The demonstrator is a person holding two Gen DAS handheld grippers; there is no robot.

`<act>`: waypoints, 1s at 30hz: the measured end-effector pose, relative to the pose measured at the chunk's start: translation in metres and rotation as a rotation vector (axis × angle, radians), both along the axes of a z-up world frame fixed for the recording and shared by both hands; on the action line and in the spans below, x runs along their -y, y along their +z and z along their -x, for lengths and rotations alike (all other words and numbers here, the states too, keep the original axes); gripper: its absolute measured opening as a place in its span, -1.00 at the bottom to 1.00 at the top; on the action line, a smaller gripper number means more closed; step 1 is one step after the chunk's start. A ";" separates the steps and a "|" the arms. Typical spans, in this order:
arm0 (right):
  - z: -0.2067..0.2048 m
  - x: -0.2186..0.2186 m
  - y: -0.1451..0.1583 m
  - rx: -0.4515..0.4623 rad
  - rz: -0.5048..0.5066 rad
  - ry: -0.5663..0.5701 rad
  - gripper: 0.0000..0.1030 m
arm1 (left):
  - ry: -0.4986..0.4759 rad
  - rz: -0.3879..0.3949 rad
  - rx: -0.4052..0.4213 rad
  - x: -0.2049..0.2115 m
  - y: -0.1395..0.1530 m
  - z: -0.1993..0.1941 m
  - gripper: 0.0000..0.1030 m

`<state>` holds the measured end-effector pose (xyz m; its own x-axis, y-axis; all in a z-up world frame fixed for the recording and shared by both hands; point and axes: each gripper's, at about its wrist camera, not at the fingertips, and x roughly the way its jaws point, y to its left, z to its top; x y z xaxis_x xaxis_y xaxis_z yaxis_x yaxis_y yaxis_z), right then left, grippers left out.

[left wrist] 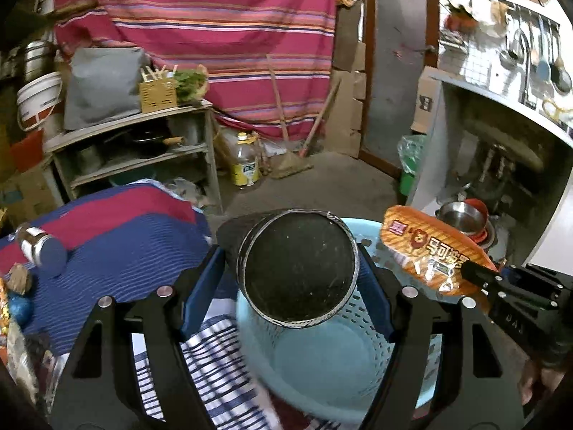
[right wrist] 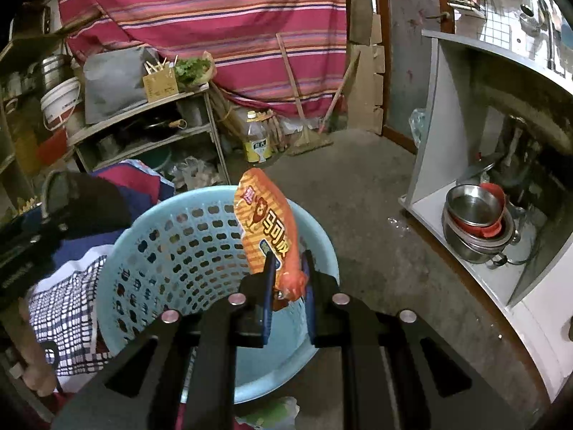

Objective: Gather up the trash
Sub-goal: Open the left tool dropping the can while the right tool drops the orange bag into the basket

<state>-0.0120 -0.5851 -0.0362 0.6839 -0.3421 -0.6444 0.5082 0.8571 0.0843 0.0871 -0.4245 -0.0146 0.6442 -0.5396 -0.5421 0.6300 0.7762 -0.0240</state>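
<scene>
My left gripper [left wrist: 292,279] is shut on a black cylindrical can [left wrist: 299,268], held on its side over the light blue perforated basket [left wrist: 322,362]. My right gripper [right wrist: 288,277] is shut on the lower end of an orange snack wrapper [right wrist: 266,229] and holds it upright above the basket's [right wrist: 143,251] near rim. In the left wrist view the wrapper [left wrist: 426,247] and the right gripper [left wrist: 476,276] show at the right of the basket. In the right wrist view the black can [right wrist: 89,197] and the left gripper's body show at the left.
A bed with a blue and red striped cover [left wrist: 118,229] lies left, with a metal jar [left wrist: 44,249] and small litter on it. A wooden shelf [left wrist: 143,150], an oil bottle [left wrist: 245,161] and brooms stand behind. A grey counter with steel bowls [right wrist: 476,222] is right.
</scene>
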 end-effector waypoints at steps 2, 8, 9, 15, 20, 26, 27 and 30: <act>-0.003 0.001 -0.003 -0.003 -0.013 0.002 -0.71 | -0.014 -0.009 -0.006 0.007 -0.004 -0.003 0.38; -0.010 -0.003 -0.010 -0.020 -0.017 0.007 -0.71 | -0.026 0.004 -0.037 0.010 -0.008 -0.012 0.64; -0.012 -0.005 -0.011 -0.022 -0.019 0.007 -0.71 | -0.024 0.008 -0.030 0.009 -0.007 -0.012 0.68; -0.019 -0.015 -0.015 -0.039 -0.009 0.018 -0.71 | 0.027 0.017 -0.002 -0.019 0.003 -0.012 0.75; -0.028 -0.027 -0.016 -0.035 -0.013 0.031 -0.71 | 0.087 0.011 0.026 -0.054 0.015 -0.013 0.81; -0.040 -0.041 -0.020 -0.048 0.005 0.031 -0.67 | 0.199 0.010 0.052 -0.122 0.028 -0.016 0.89; -0.042 -0.043 -0.020 -0.053 0.016 0.024 -0.51 | 0.211 0.006 0.055 -0.130 0.029 -0.016 0.89; -0.044 -0.047 -0.020 -0.040 0.046 -0.005 0.39 | 0.282 -0.014 0.079 -0.166 0.034 -0.017 0.89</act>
